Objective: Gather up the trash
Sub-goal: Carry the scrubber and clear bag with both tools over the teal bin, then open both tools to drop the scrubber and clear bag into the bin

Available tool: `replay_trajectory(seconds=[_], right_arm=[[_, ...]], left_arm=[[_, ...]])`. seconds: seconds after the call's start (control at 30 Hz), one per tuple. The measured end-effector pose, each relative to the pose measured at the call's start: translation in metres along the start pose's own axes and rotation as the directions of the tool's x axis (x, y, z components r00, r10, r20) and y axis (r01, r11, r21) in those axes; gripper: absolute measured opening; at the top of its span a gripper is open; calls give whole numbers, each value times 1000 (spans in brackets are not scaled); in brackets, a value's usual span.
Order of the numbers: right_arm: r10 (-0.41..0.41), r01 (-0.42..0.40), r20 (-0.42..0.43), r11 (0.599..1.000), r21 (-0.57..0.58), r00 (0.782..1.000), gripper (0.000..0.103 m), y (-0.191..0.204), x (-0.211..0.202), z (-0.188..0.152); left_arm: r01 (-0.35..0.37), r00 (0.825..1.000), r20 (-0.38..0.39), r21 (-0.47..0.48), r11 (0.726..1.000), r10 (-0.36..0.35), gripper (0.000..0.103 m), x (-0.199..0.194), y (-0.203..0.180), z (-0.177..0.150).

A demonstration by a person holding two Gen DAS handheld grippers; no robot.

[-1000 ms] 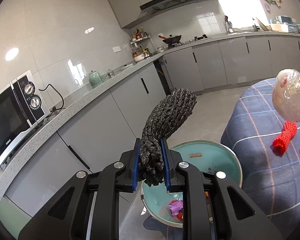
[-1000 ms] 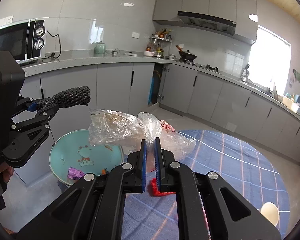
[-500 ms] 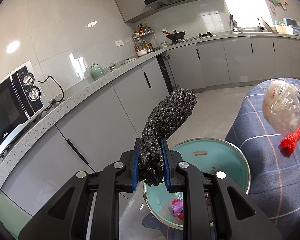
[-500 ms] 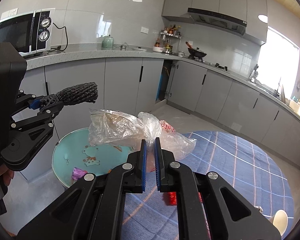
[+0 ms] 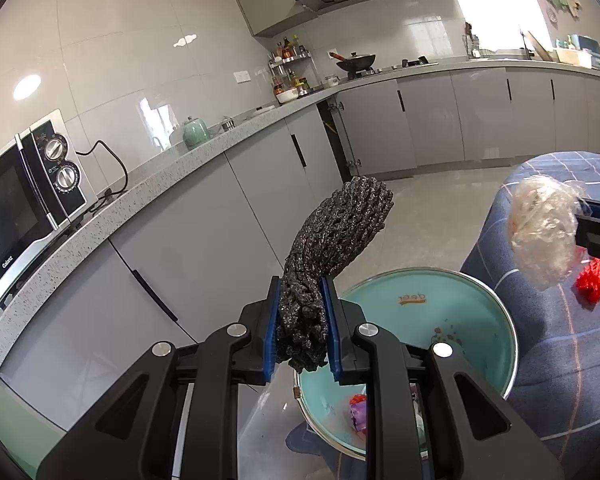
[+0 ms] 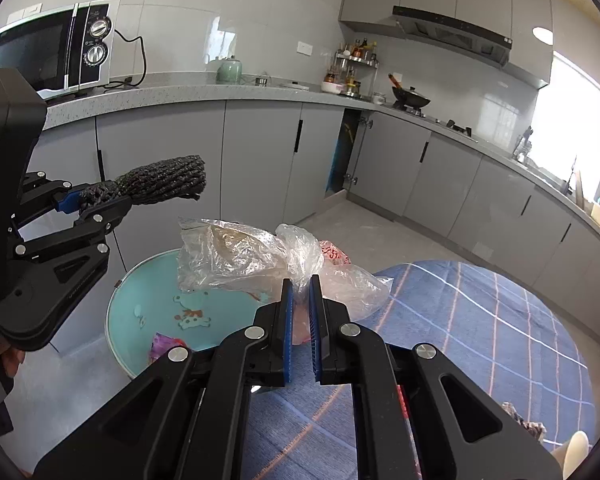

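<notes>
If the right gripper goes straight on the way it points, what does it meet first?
Probably the far rim of the teal basin; the right gripper holds the plastic bag over it, though depth is unclear.

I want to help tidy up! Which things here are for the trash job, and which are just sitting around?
For the job: black mesh wad in the left gripper; clear plastic bag in the right gripper; teal basin.

Just sitting: microwave, wok, green teapot.

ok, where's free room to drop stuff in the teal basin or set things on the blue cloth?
Round teal basin: the far half around the cartoon print is bare; its near rim is crowded by a purple wrapper. Blue checked tablecloth: the middle stretch right of the clear plastic bag is free; its near-right edge holds small scraps.
</notes>
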State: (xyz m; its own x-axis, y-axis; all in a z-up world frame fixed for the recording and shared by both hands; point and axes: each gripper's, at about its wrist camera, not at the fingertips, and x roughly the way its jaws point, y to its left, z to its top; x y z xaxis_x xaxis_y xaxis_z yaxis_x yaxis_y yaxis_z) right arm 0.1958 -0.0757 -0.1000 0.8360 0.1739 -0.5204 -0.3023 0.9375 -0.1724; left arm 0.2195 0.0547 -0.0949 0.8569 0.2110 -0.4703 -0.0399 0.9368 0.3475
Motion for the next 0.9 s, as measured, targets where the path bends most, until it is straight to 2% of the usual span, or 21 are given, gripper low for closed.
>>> replay_trajectory(seconds=[0.6,0.67,0.7,0.73,0.77,0.9], right_arm=[[33,-34,-40,999,-33,999,10,14,33,1],[36,-37,-40,999,-29,999,18,15,36,1],[40,-42,-41,999,-30,998,33,15,38,1],[40,-41,-39,999,-29,998,43,15,39,1],[34,-35,-34,999,-24,999,46,14,40,0],[26,-26,-35,1000,-9,999,63,11,42,-3]], left_arm=[[-3,999,-33,14,1000,3,24,13,-2,-5],[-4,999,-35,16,1000,4,38,14,-2,-7],[-9,999,-34,16,1000,10,43,14,-2,-7],[-16,999,-31,16,1000,17,55,14,-2,-7],[-28,999,-25,15,999,29,65,14,-2,-7],[-53,998,-22,-1,999,53,79,14,1,-8]])
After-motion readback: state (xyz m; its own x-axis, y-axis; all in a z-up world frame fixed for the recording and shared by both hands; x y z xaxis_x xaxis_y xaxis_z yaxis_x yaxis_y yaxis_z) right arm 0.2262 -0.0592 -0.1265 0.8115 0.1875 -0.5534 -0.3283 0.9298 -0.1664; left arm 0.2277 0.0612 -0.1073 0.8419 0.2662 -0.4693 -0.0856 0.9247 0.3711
